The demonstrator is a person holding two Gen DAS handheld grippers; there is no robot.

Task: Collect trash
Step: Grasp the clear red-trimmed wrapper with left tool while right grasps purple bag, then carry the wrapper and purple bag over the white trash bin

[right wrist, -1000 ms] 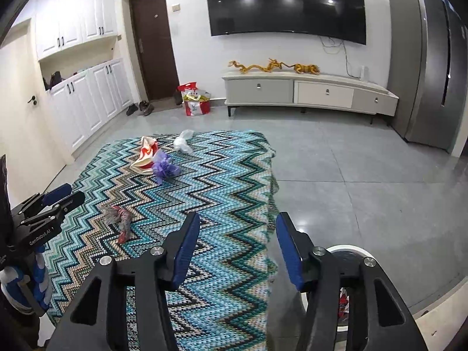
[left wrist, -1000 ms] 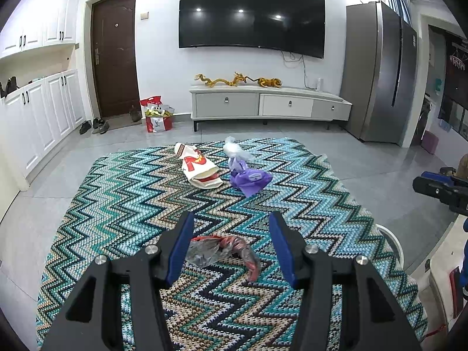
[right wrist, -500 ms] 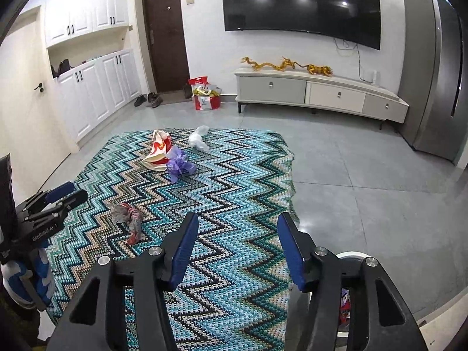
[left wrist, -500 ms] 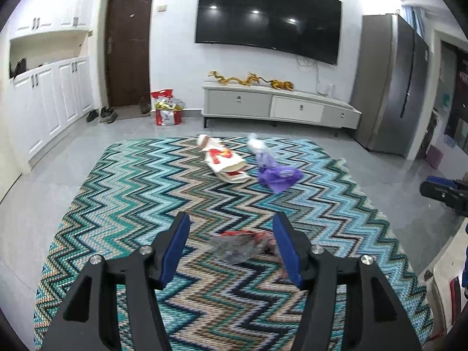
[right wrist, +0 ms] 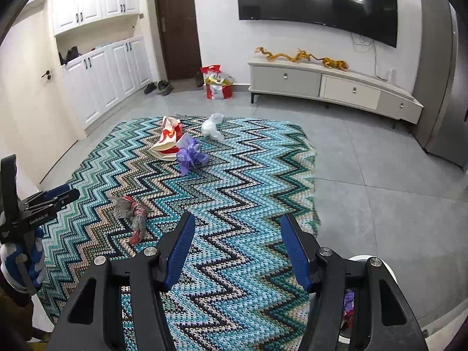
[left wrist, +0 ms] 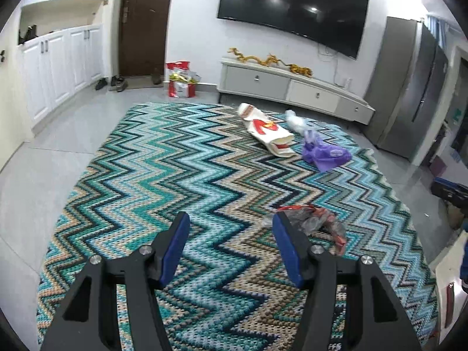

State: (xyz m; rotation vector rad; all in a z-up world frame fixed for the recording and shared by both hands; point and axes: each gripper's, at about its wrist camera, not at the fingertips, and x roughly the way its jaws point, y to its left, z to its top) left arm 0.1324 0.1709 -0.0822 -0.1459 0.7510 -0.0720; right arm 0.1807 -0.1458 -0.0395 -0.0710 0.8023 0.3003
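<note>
Several pieces of trash lie on a zigzag rug [left wrist: 181, 169]. A crumpled red and clear wrapper [left wrist: 314, 220] lies just right of my open, empty left gripper [left wrist: 231, 228]; it also shows in the right wrist view [right wrist: 131, 212]. Farther off lie a white and red paper bag [left wrist: 267, 133], a purple plastic bag [left wrist: 324, 153] and a clear plastic bag [left wrist: 295, 121]. My right gripper [right wrist: 237, 235] is open and empty above the rug's right part. A white bin [right wrist: 377, 266] with trash inside sits behind its right finger.
A low TV cabinet [left wrist: 292, 87] stands at the far wall under a wall TV. A red shopping bag [left wrist: 181, 80] sits by the dark door. White cupboards [left wrist: 55, 64] line the left wall. A grey fridge [left wrist: 409, 93] stands at the right. Grey tile floor surrounds the rug.
My left gripper has swung left, so the red and clear wrapper has gone from between its fingers to right of them. The right gripper's view has shifted slightly.
</note>
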